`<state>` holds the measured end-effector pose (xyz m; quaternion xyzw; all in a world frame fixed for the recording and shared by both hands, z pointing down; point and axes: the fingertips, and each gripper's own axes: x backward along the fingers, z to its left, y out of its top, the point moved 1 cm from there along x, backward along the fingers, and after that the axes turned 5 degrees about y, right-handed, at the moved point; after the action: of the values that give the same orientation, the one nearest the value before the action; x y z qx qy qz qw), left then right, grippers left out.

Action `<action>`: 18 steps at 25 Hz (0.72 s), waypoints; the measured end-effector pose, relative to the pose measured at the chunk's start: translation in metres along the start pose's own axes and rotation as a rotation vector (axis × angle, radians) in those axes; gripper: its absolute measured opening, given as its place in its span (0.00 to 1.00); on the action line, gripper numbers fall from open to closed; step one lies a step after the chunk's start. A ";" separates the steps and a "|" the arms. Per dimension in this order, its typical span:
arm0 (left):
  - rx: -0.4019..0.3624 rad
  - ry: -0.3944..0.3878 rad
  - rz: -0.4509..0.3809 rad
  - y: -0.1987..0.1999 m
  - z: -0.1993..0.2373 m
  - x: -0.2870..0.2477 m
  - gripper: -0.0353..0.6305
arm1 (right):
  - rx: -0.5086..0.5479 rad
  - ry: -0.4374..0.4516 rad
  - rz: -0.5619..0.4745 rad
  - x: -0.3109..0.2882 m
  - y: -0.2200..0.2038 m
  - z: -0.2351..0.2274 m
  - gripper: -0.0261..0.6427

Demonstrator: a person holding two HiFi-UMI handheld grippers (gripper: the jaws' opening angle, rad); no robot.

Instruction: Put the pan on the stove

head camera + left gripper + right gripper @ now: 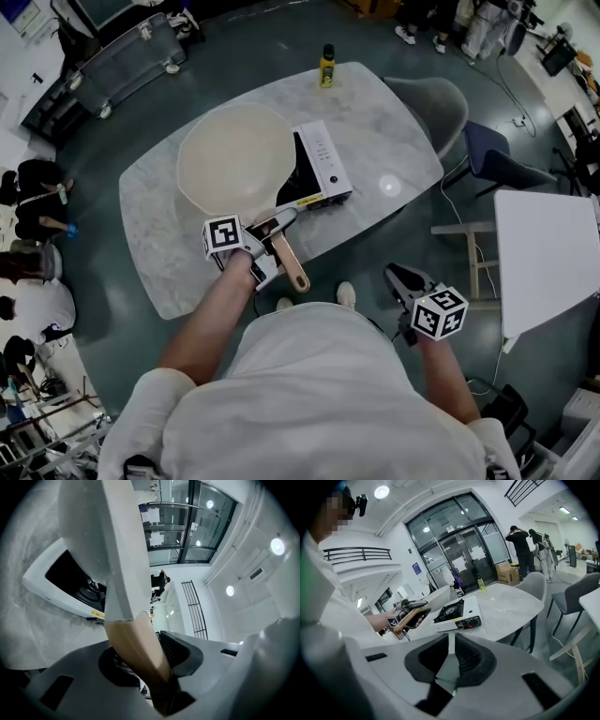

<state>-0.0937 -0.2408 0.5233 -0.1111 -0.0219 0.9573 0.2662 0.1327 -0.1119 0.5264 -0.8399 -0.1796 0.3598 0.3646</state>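
A cream pan (234, 159) with a wooden handle (291, 265) hangs tilted over the left part of the white portable stove (323, 164) on the marble table (159, 244). My left gripper (267, 234) is shut on the handle near its base. In the left gripper view, the handle (138, 644) runs between the jaws, the pan's underside (93, 522) rises above, and the stove's black burner (70, 585) lies beneath. My right gripper (398, 278) is held low off the table's near right edge, shut and empty. The right gripper view shows the stove (457, 616) and the pan (436, 597) from the side.
A yellow bottle (326, 66) stands at the table's far edge. A grey chair (436, 103) and a blue chair (497, 159) are at the right, beside a white table (548, 253). People sit on the floor at the left (37, 197).
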 end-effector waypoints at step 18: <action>-0.005 0.022 -0.025 0.005 0.018 -0.092 0.28 | -0.005 0.040 0.008 0.032 0.017 -0.084 0.11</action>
<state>-0.0235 -0.2919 0.5589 -0.1217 -0.0225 0.9525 0.2781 0.2170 -0.1460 0.5384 -0.8486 -0.1699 0.3438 0.3644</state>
